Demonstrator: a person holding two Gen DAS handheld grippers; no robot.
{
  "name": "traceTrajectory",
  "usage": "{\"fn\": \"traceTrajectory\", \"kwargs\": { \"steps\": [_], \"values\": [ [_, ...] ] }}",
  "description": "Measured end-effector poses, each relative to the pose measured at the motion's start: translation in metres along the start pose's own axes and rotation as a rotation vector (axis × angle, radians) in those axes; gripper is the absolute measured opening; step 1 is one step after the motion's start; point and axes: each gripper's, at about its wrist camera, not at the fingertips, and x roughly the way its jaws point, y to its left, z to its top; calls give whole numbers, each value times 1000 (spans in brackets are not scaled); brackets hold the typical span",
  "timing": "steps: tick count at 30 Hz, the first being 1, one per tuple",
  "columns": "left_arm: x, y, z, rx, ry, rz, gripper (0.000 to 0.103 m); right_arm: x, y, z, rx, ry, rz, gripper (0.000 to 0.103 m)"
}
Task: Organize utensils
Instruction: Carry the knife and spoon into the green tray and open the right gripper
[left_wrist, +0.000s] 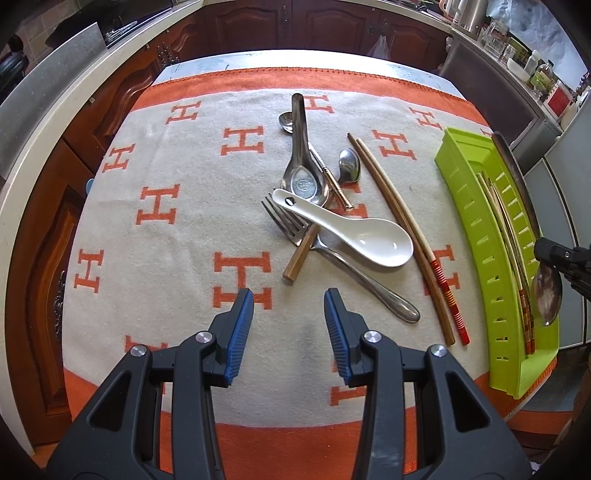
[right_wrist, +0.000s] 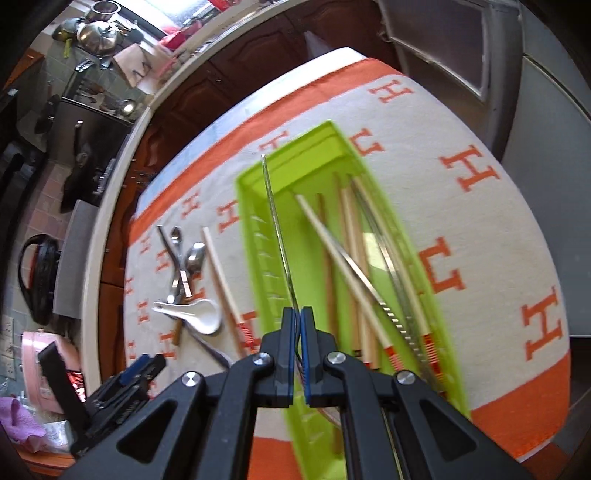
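My left gripper (left_wrist: 288, 310) hovers open above the cloth, with nothing between its fingers. Just beyond it lies a heap of utensils: a white ceramic spoon (left_wrist: 365, 236), a fork (left_wrist: 295, 229), a flat metal spoon (left_wrist: 301, 162), a small metal spoon (left_wrist: 349, 166) and a pair of red-banded chopsticks (left_wrist: 410, 236). My right gripper (right_wrist: 297, 314) is shut on a metal spoon (right_wrist: 277, 229), seen edge-on, above the green slotted tray (right_wrist: 258, 236). The left wrist view shows that spoon (left_wrist: 546, 295) over the tray (left_wrist: 476, 206). Several chopsticks (right_wrist: 343, 258) lie in the tray.
An orange-and-cream cloth (left_wrist: 166, 155) covers the table, whose edges drop off near dark wooden cabinets (left_wrist: 48, 258). A counter with pots (right_wrist: 96, 33) and jars (left_wrist: 532, 62) runs behind. The left gripper (right_wrist: 136, 369) shows at the lower left of the right wrist view.
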Motion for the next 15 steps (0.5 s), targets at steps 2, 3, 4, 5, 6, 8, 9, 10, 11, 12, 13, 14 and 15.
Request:
{"fn": "traceTrajectory", "kwargs": {
  "steps": [2, 3, 4, 5, 6, 8, 9, 10, 11, 12, 13, 14, 15],
  "values": [
    [0, -3, 0, 7, 0, 3, 36, 6, -7, 0, 2, 15, -32, 3],
    [0, -4, -1, 11, 1, 4, 36, 8, -9, 0, 1, 20, -44, 3],
    [0, -5, -1, 13, 1, 6, 36, 10, -11, -1, 0, 27, -55, 3],
    [-1, -6, -1, 14, 1, 8, 36, 13, -12, -2, 0, 37, -62, 3],
    [-1, -6, -1, 15, 2, 9, 36, 16, -13, -3, 2, 50, -64, 5],
    [-1, -7, -1, 14, 2, 11, 36, 18, -13, -5, 2, 67, -71, 7],
    [-1, -8, -1, 16, 2, 12, 36, 17, -13, -5, 0, 63, -73, 7],
    [0, -7, -1, 17, 2, 10, 36, 16, -12, -5, -1, 56, -73, 7],
    [-1, -8, -1, 18, 3, 11, 36, 13, -11, -6, -5, 45, -74, 7],
    [0, -7, -1, 18, 3, 11, 36, 11, -9, -6, -11, 33, -76, 7],
    [0, -7, -1, 18, 4, 11, 36, 8, -6, -6, -19, 20, -77, 7],
    [0, -7, -1, 18, 4, 10, 36, 5, -4, -6, -26, 8, -72, 7],
    [0, -7, -2, 18, 5, 11, 36, 3, -1, -6, -33, -1, -67, 7]
  ]
}}
